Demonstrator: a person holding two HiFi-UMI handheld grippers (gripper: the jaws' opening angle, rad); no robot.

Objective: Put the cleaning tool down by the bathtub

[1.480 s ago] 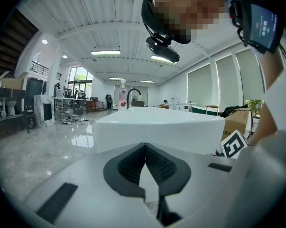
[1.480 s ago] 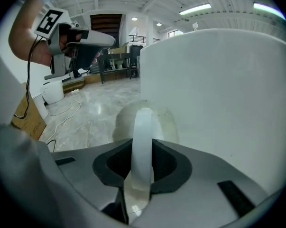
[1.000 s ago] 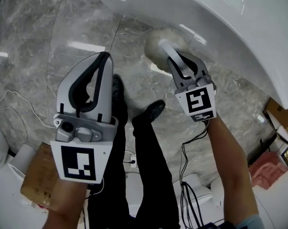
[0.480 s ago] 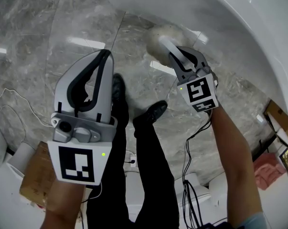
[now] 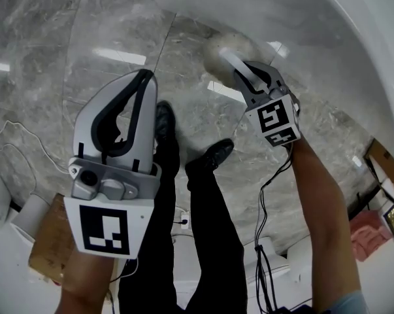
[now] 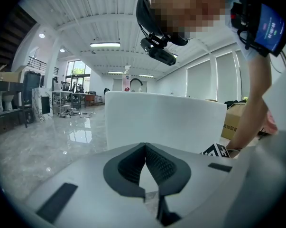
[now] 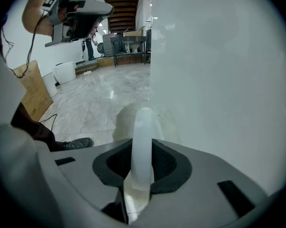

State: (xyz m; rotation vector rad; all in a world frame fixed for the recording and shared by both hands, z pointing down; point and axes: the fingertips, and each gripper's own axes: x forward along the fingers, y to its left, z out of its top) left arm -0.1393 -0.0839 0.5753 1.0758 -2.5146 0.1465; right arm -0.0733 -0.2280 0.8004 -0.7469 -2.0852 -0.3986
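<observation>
Work here looks close to done but is not finished. The right gripper [image 5: 239, 70] has its fingers [image 7: 169, 163] clamped on the translucent white plastic handle of the cleaning tool [image 5: 230, 59], which ends in a pale, round, fluffy pad. The gripper points down at the floor, right beside the glossy white bathtub [image 5: 353, 51]. The pad sits low, just off the curved tub wall. I cannot tell whether it already touches the floor. What is left, I'd say, is to rest the tool on the floor, let go of the handle and draw the gripper clear.

The left gripper [image 5: 143, 80] is held apart, nearer the person. Its fingers [image 6: 128, 167] are brought together with nothing between them.

Underfoot is a polished grey marble floor [image 5: 66, 38], shiny enough to mirror the ceiling lights, so a light tool might slide a little when released. The person's black shoes [image 5: 213, 154] stand between the two grippers. A brown cardboard sheet [image 5: 43, 234] lies off to the person's left. The room beyond is a wide, bright, showroom-like hall with tall windows and a white ceiling.
</observation>
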